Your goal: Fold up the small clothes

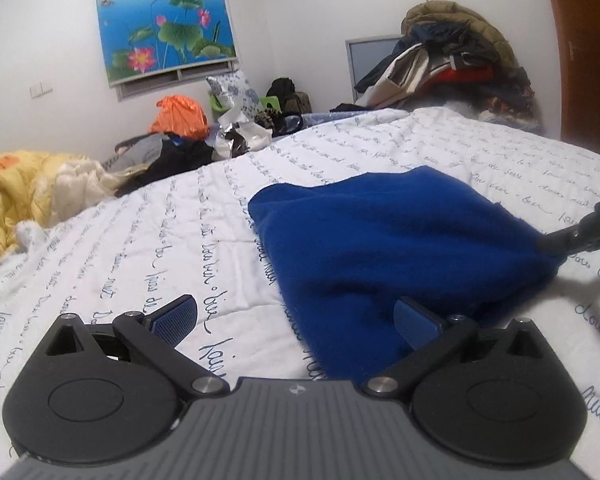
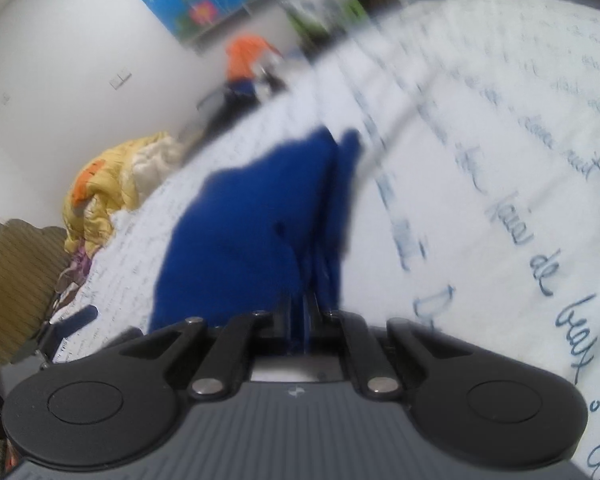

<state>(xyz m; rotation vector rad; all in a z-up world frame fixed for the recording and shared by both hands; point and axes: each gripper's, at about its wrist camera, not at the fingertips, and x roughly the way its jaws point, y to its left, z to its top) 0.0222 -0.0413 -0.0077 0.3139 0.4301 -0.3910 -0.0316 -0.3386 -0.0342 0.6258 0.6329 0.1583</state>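
A small blue knit garment (image 1: 384, 248) lies on the white bedsheet with blue script (image 1: 140, 240). My left gripper (image 1: 296, 320) is open just above the sheet; its right finger (image 1: 414, 326) sits over the garment's near edge and its left finger (image 1: 172, 318) over bare sheet. My right gripper (image 2: 300, 312) is shut on a corner of the blue garment (image 2: 252, 232) and lifts it; this view is blurred. The right gripper also shows in the left wrist view (image 1: 584, 228), pinching the garment's right corner.
A yellow quilt (image 1: 40, 188) lies bunched at the bed's left. A pile of clothes and an orange bag (image 1: 180, 118) sit behind the bed. More piled clothes (image 1: 452, 64) stand at the back right beside a brown door (image 1: 588, 40).
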